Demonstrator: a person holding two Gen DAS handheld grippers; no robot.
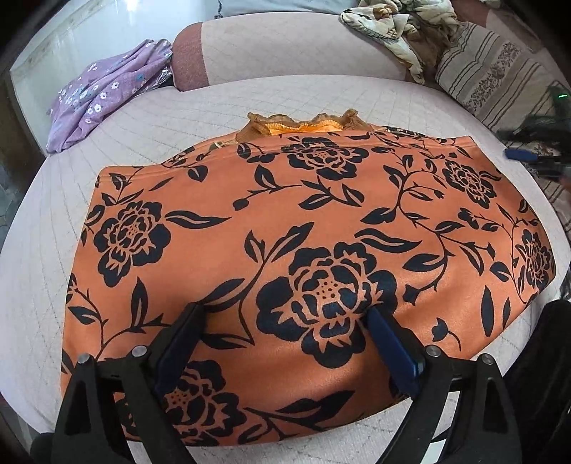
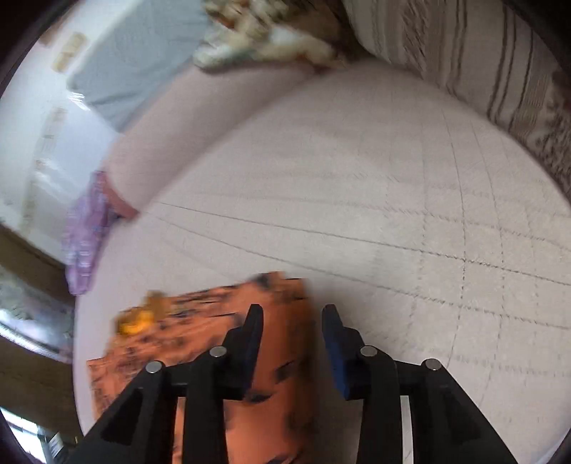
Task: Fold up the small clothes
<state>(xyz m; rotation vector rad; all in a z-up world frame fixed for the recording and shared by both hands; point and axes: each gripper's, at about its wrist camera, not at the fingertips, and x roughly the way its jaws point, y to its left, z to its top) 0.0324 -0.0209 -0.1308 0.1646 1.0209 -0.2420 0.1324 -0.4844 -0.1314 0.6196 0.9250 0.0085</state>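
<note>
An orange garment (image 1: 303, 228) with a black flower print lies folded flat on a pale quilted sofa seat (image 1: 142, 117). An orange frilled edge (image 1: 307, 123) sticks out at its far side. My left gripper (image 1: 285, 314) is open, both fingers resting over the garment's near part. In the blurred right wrist view the same garment (image 2: 285, 342) lies at lower left. My right gripper (image 2: 292, 317) is open over the garment's right edge and holds nothing. It also shows blurred at the right edge of the left wrist view (image 1: 535, 157).
A purple flowered cloth (image 1: 100, 96) lies at the far left of the seat. A cream patterned cloth (image 1: 399, 32) is heaped on the backrest. A striped cushion (image 1: 499, 78) stands at the far right. The seat's front edge is near the grippers.
</note>
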